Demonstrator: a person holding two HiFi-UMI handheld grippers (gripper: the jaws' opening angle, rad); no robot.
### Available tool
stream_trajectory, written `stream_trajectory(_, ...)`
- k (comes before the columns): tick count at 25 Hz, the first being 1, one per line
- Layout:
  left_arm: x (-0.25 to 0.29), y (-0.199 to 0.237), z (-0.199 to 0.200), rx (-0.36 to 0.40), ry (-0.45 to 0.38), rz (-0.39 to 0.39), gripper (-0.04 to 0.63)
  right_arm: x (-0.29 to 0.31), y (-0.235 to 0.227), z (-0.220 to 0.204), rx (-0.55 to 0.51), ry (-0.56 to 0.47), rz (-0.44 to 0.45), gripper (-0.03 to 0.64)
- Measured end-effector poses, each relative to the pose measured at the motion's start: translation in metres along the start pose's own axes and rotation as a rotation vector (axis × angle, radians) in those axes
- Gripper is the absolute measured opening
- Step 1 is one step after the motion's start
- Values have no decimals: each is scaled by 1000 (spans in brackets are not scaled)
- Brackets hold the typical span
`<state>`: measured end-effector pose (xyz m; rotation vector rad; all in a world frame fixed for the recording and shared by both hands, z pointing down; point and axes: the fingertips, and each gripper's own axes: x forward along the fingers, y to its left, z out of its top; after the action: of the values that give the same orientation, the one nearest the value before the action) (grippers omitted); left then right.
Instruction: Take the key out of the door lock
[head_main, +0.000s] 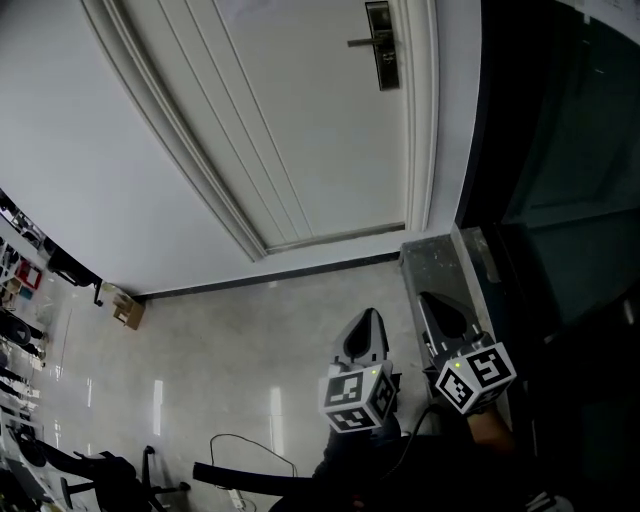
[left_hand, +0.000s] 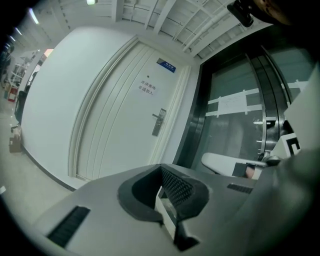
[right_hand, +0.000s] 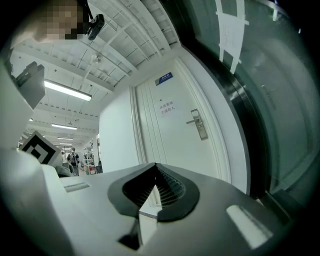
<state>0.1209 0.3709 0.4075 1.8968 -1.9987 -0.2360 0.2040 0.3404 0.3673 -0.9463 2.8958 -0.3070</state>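
Whether a key sits in the lock (head_main: 381, 45), upper right of the head view, is too small to tell. The top edge cuts the door (head_main: 300, 120). The notice (left_hand: 148, 88) on it is unreadable. The left edge cuts the shelves (head_main: 20, 270).

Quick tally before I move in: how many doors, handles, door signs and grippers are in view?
Door: 1
Handle: 1
Door signs: 2, blue plate and notice
Grippers: 2, left gripper and right gripper
Total: 6
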Motion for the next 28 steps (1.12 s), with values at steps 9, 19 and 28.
stream_trajectory(9,102,68,63,41,-7,-28,-1,129,-25,23,15,-47,-1,2)
stream_trajectory(19,179,117,70,4,53,-52,0,209,-57,16,34,-41,-41,3)
stream_trajectory(28,277,150,68,-22,71,-1,0,293,-135,18,50,-97,-72,3)
